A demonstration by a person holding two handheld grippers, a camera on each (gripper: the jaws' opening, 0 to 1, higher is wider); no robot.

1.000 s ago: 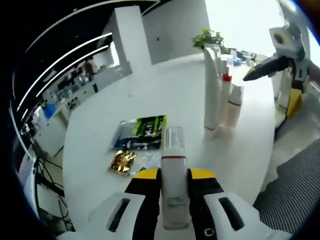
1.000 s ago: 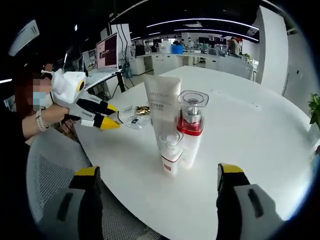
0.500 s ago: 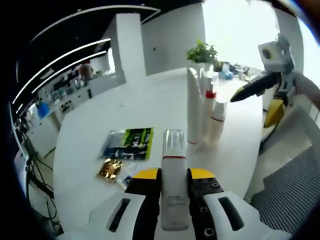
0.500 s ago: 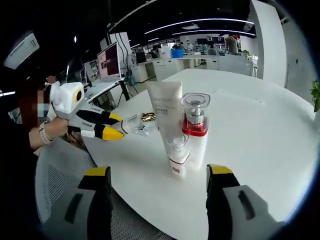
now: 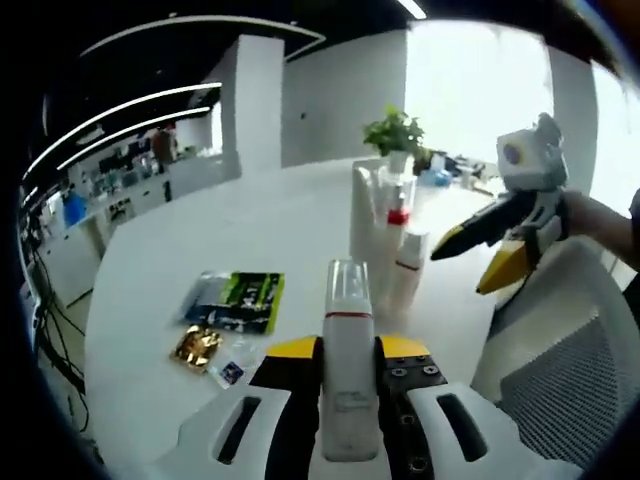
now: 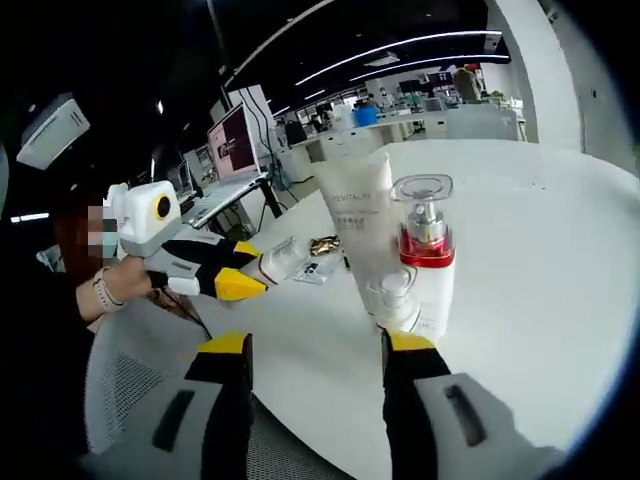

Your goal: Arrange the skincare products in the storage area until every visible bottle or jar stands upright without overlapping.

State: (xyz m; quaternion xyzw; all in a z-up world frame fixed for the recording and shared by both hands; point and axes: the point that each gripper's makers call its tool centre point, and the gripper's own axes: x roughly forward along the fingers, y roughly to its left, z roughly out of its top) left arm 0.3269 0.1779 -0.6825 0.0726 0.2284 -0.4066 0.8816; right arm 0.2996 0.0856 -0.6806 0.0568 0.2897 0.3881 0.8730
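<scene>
My left gripper (image 5: pixel 347 352) is shut on a white bottle (image 5: pixel 347 345) with a red band and a clear cap, held above the near part of the white round table (image 5: pixel 250 230). A tall white tube (image 5: pixel 364 215), a pump bottle with a red collar (image 5: pixel 397 228) and a small white bottle (image 5: pixel 407 277) stand upright close together. In the right gripper view the tube (image 6: pixel 358 232), pump bottle (image 6: pixel 427 255) and small bottle (image 6: pixel 394 300) stand just beyond my right gripper (image 6: pixel 318 348), which is open with nothing between its jaws. The left gripper (image 6: pixel 215 275) carries its bottle (image 6: pixel 281 260).
A green sachet pack (image 5: pixel 243 300), a gold sachet (image 5: pixel 197 345) and small packets lie flat on the table's left part. A potted plant (image 5: pixel 394 130) stands at the far edge. A grey mesh chair (image 5: pixel 560 400) sits off the near rim. A person's hand (image 6: pixel 112 290) holds the left gripper.
The right gripper's jaws have narrowed their gap and it has come closer to the standing group. The left gripper has kept its hold on the bottle while its view swung.
</scene>
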